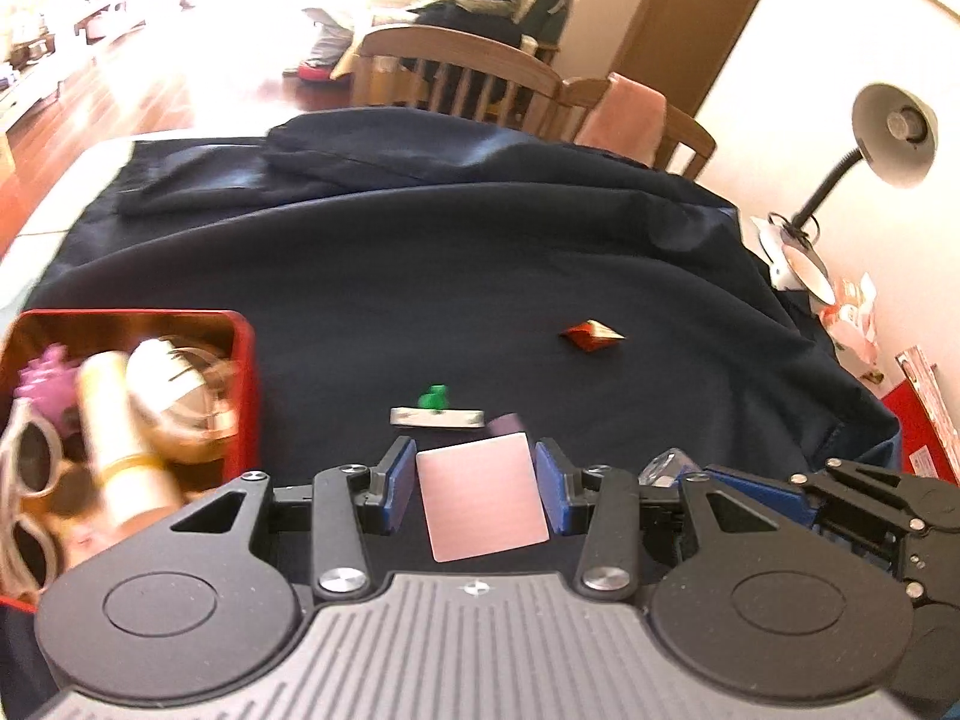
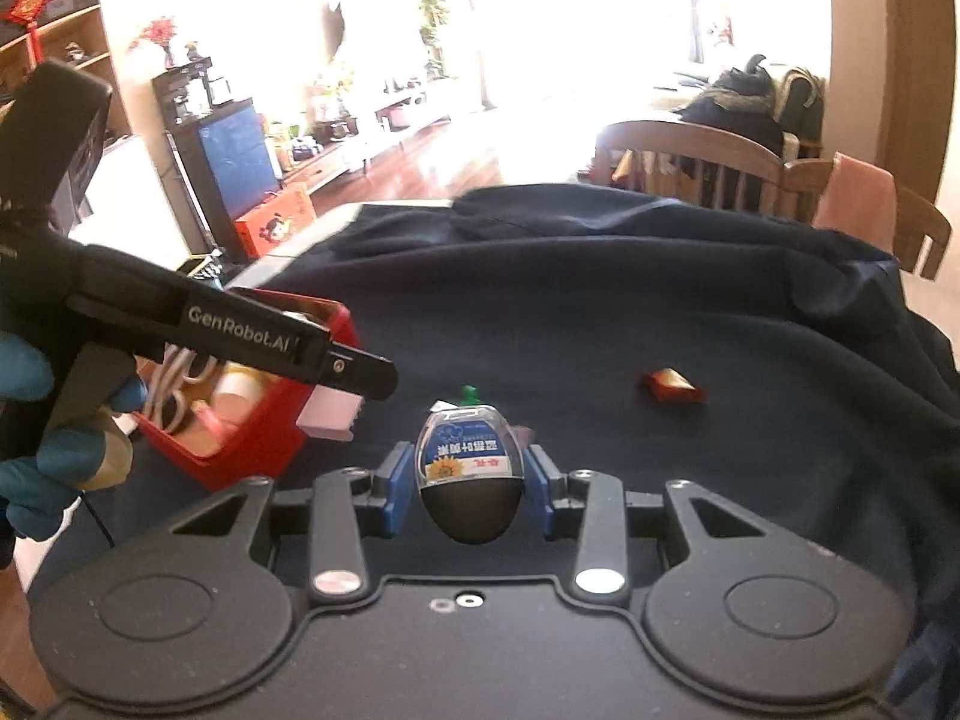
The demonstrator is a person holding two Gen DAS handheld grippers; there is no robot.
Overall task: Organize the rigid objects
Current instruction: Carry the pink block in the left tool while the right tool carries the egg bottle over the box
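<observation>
Left gripper (image 1: 475,483): jaws are closed partway, with the blue pads pressed on the two side edges of a pink card (image 1: 483,495), which is held clear of the bench. Right gripper (image 2: 468,483): jaws are clamped on a dark egg-shaped item (image 2: 469,480). A blue-gloved hand (image 2: 27,420) is seen wrapped around the left gripper's handle, tilted downward.

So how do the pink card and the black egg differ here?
The pink card is flat, rectangular and plain; the black egg is rounded, in clear wrap with a blue label. The card sits in the left tongs, the egg in the right tongs. Both are gripped, lifted above the dark cloth.
</observation>
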